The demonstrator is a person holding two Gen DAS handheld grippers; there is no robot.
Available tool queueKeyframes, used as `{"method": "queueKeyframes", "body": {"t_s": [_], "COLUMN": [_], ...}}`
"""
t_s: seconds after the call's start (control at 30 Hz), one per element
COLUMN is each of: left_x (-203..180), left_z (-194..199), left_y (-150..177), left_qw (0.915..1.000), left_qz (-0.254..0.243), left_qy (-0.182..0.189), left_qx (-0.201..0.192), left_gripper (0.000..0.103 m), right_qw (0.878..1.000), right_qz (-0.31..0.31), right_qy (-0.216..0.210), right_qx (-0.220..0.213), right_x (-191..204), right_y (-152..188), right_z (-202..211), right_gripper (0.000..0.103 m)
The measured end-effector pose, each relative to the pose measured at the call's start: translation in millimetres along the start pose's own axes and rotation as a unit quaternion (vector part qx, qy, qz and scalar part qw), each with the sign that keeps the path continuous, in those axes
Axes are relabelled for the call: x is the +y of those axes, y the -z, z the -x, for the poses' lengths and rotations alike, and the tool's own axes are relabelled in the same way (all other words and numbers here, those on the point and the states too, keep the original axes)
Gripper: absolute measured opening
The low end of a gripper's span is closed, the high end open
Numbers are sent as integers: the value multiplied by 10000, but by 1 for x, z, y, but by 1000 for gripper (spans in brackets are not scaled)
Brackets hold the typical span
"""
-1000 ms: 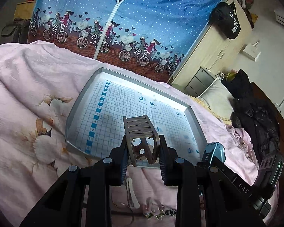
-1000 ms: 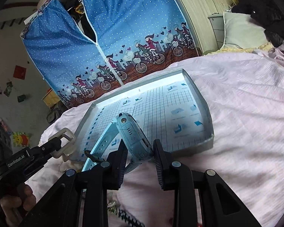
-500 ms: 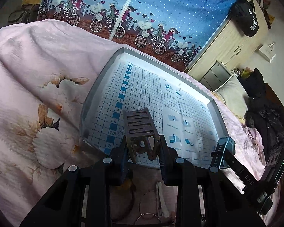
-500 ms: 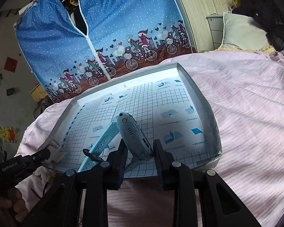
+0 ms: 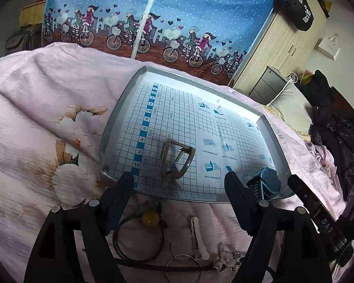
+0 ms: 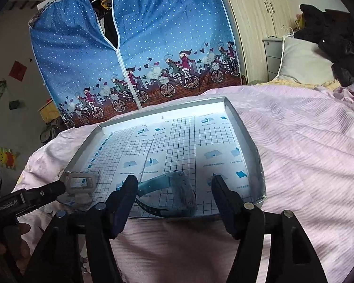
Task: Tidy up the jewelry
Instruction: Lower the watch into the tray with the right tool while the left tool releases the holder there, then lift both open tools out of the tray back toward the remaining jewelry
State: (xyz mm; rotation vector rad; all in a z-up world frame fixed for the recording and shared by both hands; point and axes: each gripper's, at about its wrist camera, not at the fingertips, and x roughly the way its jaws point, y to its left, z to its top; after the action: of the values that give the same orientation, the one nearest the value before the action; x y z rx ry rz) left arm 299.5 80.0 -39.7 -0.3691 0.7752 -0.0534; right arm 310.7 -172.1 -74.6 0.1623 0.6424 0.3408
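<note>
**Both pieces released near the tray's front lip**

Left wrist view: the left claw (image 5: 179, 184) is spread; the grey metal buckle-shaped clip (image 5: 177, 159) lies in the shallow grey grid-lined tray (image 5: 113, 127). Dragging back could snag it.

Right wrist view: the right claw (image 6: 174, 186) is spread around the light-blue plastic wristwatch (image 6: 174, 193), at the front edge; a nudge could tip it onto the pink bed quilt (image 6: 306, 153).
</note>
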Motion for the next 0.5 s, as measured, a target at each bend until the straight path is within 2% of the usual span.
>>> {"method": "queueKeyframes", "body": {"t_s": [0.03, 0.07, 0.1, 0.2, 0.3, 0.4, 0.5], "left_x": [-1, -2, -3, -8, -15, -24, -31], "left_z": [8, 18, 28, 63, 96, 127, 147], "left_y": [3, 5, 7, 12, 15, 25, 37], "left_qw": [9998, 9992, 9980, 9918, 9822, 9735, 9743], "left_qz": [-13, 4, 36, 90, 0, -200, -504], "left_qy": [-36, -64, -72, 33, 168, 172, 140], "left_qx": [-190, -405, -625, -1274, -1868, -2272, -2192], "left_gripper": [87, 102, 102, 102, 102, 102, 102], "right_qw": [9999, 9997, 9992, 9967, 9933, 9910, 9889], "right_qz": [38, 83, 137, 405, 641, 645, 589], "right_qy": [17, 35, 21, -60, -66, 43, 56], "right_qx": [-92, -217, -368, -708, -962, -1171, -1360], "right_x": [2, 4, 6, 14, 23, 29, 33], "right_y": [-1, -3, -3, -2, 3, 9, 21], "right_z": [8, 16, 25, 49, 74, 99, 126], "right_gripper": [70, 78, 86, 103, 103, 103, 103]}}
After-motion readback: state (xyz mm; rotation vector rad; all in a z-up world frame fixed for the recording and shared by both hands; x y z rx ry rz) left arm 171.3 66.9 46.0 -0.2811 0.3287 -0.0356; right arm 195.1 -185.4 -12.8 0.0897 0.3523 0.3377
